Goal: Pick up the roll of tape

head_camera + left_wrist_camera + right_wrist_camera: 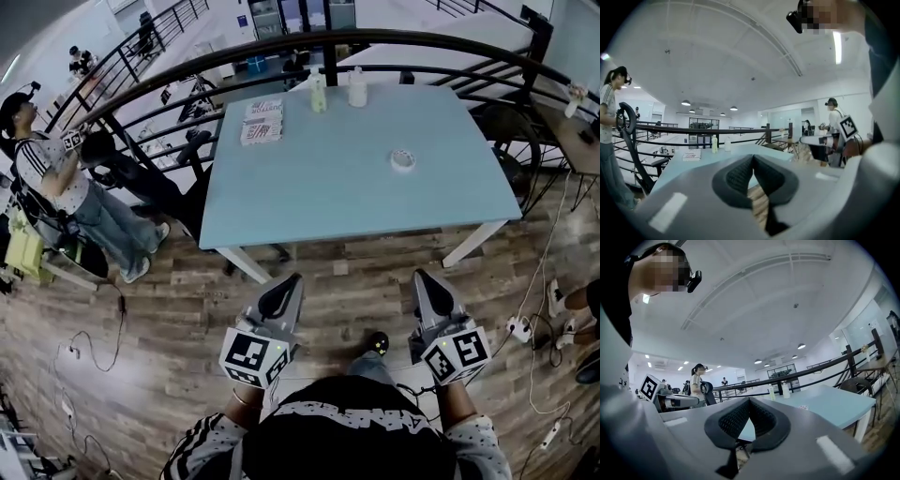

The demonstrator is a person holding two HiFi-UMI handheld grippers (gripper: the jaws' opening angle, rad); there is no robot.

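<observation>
The roll of tape (403, 160) is a small white ring lying flat on the right part of the light blue table (309, 197). Both grippers are held over the wooden floor, short of the table's near edge and pointing at it. In the head view my left gripper (287, 284) is at lower centre-left and my right gripper (422, 279) at lower centre-right. Each one's pads meet with nothing between them, as the left gripper (753, 160) and right gripper (749, 402) show in their own views. A small pale thing (803, 407) on the table may be the tape.
Two bottles (319, 92) (357, 87) stand at the table's far edge, and a stack of printed packs (262, 122) lies at its far left. A dark curved railing (281, 42) runs behind. A person (56, 178) stands at left. Cables and a power strip (518, 328) lie on the floor at right.
</observation>
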